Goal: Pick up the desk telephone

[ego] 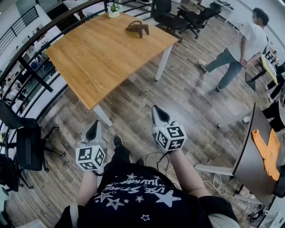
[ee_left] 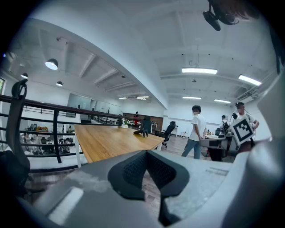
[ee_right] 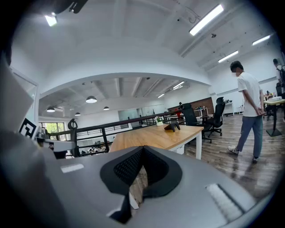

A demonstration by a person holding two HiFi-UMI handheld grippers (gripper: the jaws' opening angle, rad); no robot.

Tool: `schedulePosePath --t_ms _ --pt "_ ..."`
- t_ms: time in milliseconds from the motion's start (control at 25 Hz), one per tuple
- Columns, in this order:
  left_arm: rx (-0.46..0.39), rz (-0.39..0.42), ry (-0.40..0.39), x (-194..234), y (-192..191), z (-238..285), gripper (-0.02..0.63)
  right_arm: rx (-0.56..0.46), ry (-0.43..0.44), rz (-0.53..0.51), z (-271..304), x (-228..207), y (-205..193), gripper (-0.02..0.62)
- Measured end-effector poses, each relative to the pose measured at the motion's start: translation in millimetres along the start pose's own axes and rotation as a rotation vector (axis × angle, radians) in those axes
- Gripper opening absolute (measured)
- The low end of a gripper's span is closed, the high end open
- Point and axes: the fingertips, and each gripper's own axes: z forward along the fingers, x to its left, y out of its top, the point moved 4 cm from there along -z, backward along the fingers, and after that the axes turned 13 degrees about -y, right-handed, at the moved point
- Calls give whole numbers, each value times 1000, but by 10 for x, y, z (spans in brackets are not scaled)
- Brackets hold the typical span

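Sitting on one table [ego: 102,49] are one desk telephone [ego: 137,28], one plant [ego: 114,10].

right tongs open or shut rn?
Shut, empty: in the right gripper view the pads of the right tongs meet at the tips, nothing between them. The desk telephone sits far off on the table.

A wood-plank floor [ego: 187,98] runs through an open office. A big wooden table [ego: 89,53] on white legs [ego: 163,63] stands beside a curved black railing [ee_left: 56,133], with a small potted plant [ego: 114,10] at the tabletop's far corner. Black office chairs [ego: 167,15] stand past the table's far edge, and another chair [ego: 26,142] near the railing. A dark desk [ego: 249,156] at the right carries an orange cloth [ego: 269,153]. Strip lights [ee_left: 199,71] and round lamps [ee_left: 51,64] shine on the white ceiling.
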Motion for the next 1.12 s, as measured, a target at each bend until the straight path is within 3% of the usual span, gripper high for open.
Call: schedulePosePath --t_ms 440,640,800,1120 --pt "51 -14 -2 9 -268 17 2 44 -8 12 8 -62 -275 -3" --pt "78 -11 -4 117 -188 117 2 61 17 11 155 -11 -245 -2" --pt "96 -9 -3 330 -181 254 2 60 38 -11 350 69 -200 -2" --pt "113 -26 -8 924 -23 822 2 82 -16 -11 1125 -30 16 -2"
